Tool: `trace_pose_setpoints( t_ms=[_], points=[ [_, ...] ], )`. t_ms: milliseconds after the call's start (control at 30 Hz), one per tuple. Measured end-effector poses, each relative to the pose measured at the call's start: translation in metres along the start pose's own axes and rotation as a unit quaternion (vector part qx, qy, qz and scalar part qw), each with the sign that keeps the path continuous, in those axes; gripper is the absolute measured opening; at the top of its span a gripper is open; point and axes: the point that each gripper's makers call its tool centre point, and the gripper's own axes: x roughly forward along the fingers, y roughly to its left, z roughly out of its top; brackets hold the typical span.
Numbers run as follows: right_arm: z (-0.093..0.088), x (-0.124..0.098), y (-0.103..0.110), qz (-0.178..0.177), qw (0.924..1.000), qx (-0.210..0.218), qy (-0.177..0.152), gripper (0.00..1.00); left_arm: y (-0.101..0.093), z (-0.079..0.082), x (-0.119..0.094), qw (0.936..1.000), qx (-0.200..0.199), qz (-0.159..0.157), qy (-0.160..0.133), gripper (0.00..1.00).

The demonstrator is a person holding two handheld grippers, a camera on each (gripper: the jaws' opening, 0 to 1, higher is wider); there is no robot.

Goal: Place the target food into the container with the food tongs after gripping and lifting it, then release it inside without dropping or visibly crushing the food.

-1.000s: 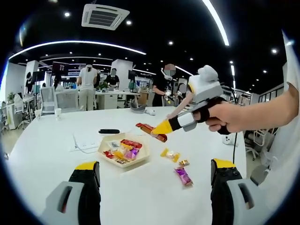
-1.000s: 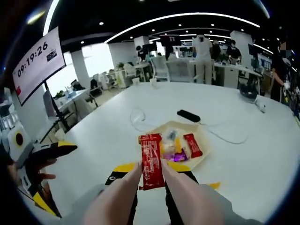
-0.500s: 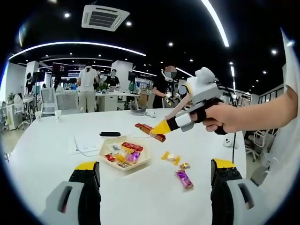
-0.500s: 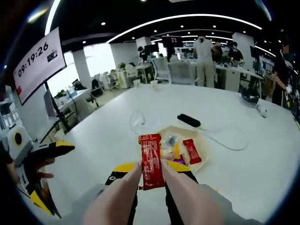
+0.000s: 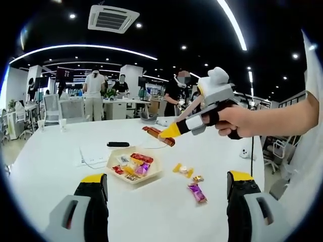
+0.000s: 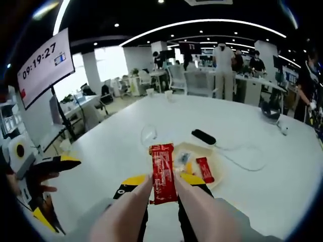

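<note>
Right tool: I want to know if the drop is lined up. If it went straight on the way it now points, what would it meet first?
Probably the container: the right tool, holding the red packet in tongs, points at it, though depth is unclear.

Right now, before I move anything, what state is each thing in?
right gripper: shut on the tongs, raised above the table.
tongs: closed on the red snack packet.
red snack packet: gripped, lifted, not visibly crushed.
container: open, holding several wrapped snacks.
loose candies: lying on the table beside the container.
left gripper: jaws open, holding nothing.
</note>
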Motion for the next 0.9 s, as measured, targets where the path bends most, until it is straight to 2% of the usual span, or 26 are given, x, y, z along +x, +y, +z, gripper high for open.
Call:
trace_pose_setpoints(
  t_ms=[267, 567, 900],
  points=[
    [0.004, -0.003, -0.003, -0.001, 1.0, -0.001, 0.0, 0.21, 0.009, 0.004, -0.009, 0.9999, -0.006, 0.012, -0.005, 0.99],
    [0.014, 0.002, -0.014, -0.002, 0.9999, -0.006, -0.009, 0.21, 0.005, 0.005, -0.003, 0.9999, -0.002, 0.01, -0.004, 0.99],
    [0.015, 0.003, -0.012, 0.003, 1.0, -0.006, -0.004, 0.21, 0.006, 0.002, -0.007, 0.9999, -0.006, 0.015, -0.002, 0.99]
  ],
)
